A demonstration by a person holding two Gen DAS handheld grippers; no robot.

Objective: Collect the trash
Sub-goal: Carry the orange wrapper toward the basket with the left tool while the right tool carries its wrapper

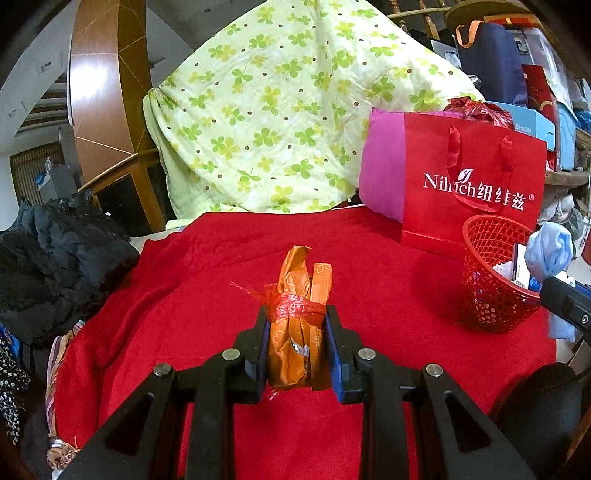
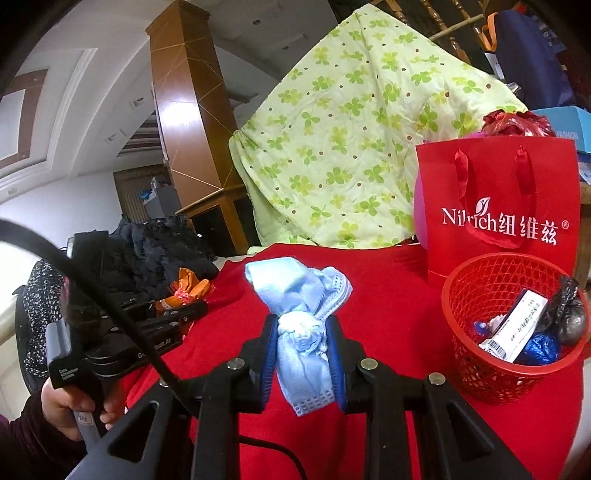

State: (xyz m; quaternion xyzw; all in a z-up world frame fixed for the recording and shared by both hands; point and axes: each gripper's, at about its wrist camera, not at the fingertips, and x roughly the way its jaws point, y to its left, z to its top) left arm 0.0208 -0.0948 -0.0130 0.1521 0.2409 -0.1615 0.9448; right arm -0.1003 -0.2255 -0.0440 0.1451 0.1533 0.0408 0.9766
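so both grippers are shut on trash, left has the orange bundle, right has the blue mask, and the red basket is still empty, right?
Not quite: the red basket isn't empty. The right wrist view shows a white box, blue foil and a dark bag inside it. The rest holds: left gripper shut on the orange bundle, right gripper on the blue mask.

A cluttered home: draped clover quilt (image 1: 295, 110), piled clothes (image 1: 55, 266), stair balusters (image 2: 439, 22).
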